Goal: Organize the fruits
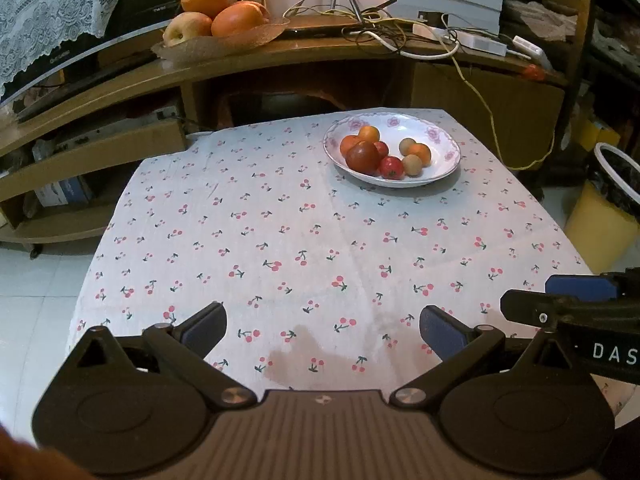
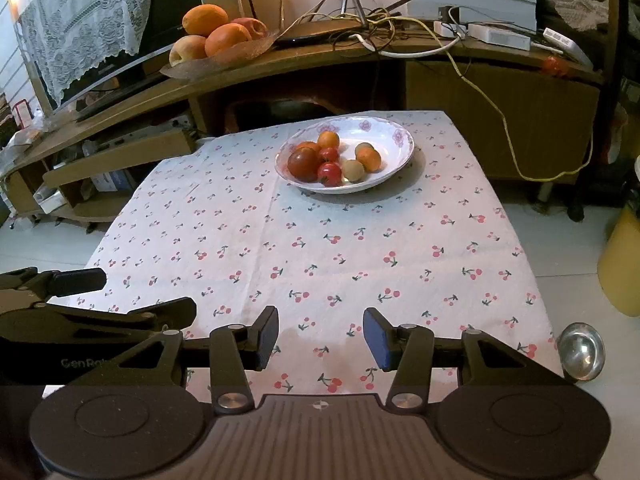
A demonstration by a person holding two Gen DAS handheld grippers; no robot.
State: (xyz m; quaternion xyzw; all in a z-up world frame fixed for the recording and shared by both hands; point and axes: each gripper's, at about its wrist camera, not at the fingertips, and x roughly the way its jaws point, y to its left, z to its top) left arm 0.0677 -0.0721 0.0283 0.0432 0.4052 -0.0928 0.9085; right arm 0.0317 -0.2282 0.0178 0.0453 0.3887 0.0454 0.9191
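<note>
Both my tools hang with jaws apart and empty — left tool [image 1: 323,330], right tool [image 2: 321,338]. The fruits [image 2: 330,160] sit in the white bowl [image 2: 400,160] at the surface's far side: small, round, smooth, likely soft-skinned — I'd pinch one gently across its middle.

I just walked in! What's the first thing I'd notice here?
The white flowered bowl of small red and orange fruits at the far side of the cherry-print tablecloth. Behind it, big oranges sit piled on a glass dish on the wooden shelf.
</note>
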